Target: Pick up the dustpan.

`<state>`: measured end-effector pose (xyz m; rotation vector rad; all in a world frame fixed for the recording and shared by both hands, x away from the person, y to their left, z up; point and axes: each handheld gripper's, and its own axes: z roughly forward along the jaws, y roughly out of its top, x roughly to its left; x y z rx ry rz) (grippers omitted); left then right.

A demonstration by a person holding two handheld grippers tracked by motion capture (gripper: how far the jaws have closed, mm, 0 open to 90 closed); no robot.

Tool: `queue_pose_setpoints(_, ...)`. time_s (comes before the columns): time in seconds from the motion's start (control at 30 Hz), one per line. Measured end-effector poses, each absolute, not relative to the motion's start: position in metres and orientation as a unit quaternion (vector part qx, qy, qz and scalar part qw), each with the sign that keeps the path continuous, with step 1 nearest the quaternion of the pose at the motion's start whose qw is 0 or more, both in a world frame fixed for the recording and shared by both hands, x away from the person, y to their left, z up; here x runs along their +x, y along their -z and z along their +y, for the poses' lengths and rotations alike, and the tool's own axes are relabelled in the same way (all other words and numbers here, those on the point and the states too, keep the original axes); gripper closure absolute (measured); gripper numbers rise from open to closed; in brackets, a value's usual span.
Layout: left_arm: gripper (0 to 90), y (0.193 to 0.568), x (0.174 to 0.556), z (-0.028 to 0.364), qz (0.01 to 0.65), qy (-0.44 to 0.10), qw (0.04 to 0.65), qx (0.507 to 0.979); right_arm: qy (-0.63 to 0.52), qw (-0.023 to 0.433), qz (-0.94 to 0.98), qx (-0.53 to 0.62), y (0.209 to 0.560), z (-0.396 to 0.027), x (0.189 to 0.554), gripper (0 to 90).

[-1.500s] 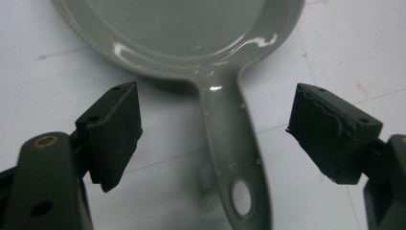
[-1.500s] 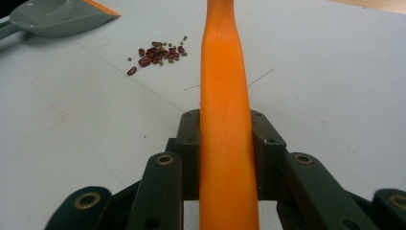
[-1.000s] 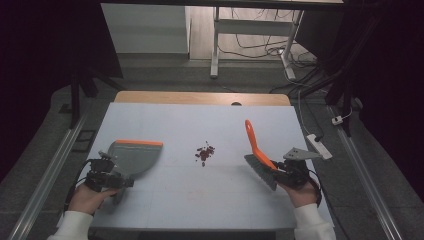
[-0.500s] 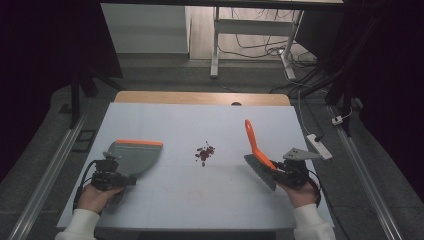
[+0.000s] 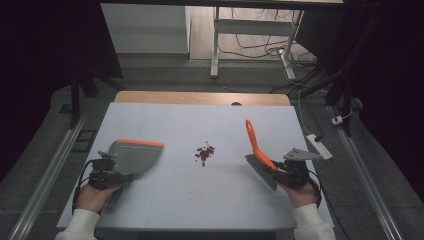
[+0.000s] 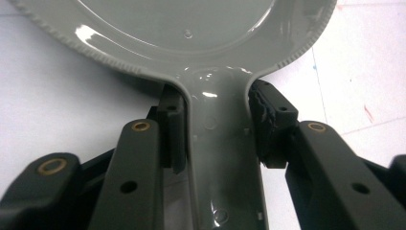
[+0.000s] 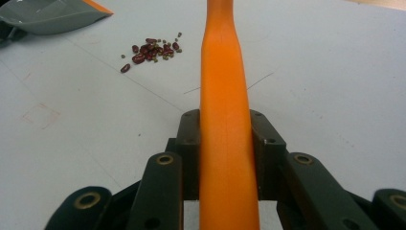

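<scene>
We've got the left gripper [image 6: 218, 143] just closed tight on the grey dustpan [image 5: 134, 155] handle, right gripper [image 7: 225, 148] clamped on the orange brush [image 5: 260, 152]; beans [image 5: 204, 153] btwn them

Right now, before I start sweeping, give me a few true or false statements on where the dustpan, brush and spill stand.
1. The left gripper is shut on the dustpan handle. True; its jaws have just been closing and now press both sides of the handle.
2. The right gripper holds a sponge. False; it is shut on the orange brush.
3. The beans lie between the dustpan and the brush. True.
4. The beans are already inside the dustpan. False; they lie on the bare table.
5. The dustpan has a blue front edge. False; it is orange.
</scene>
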<state>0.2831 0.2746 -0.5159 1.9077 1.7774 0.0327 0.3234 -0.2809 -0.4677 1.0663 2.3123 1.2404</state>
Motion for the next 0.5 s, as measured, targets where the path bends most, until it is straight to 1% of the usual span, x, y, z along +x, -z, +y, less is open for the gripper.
queue_pose_setpoints(0.1,62.1,0.512,0.282,0.278,0.653,-0.014,0.280,0.703,-0.436,0.151,0.804,0.374,0.467,-0.281,0.323,70.0)
queue_pose_setpoints(0.4,62.2,0.510,0.279,0.283,0.643,-0.024,0.299,0.705,-0.437,0.154,0.803,0.375,0.467,-0.282,0.323,70.0)
queue_pose_setpoints(0.5,62.2,0.510,0.278,0.285,0.630,-0.026,0.312,0.711,-0.437,0.154,0.803,0.374,0.467,-0.282,0.323,70.0)
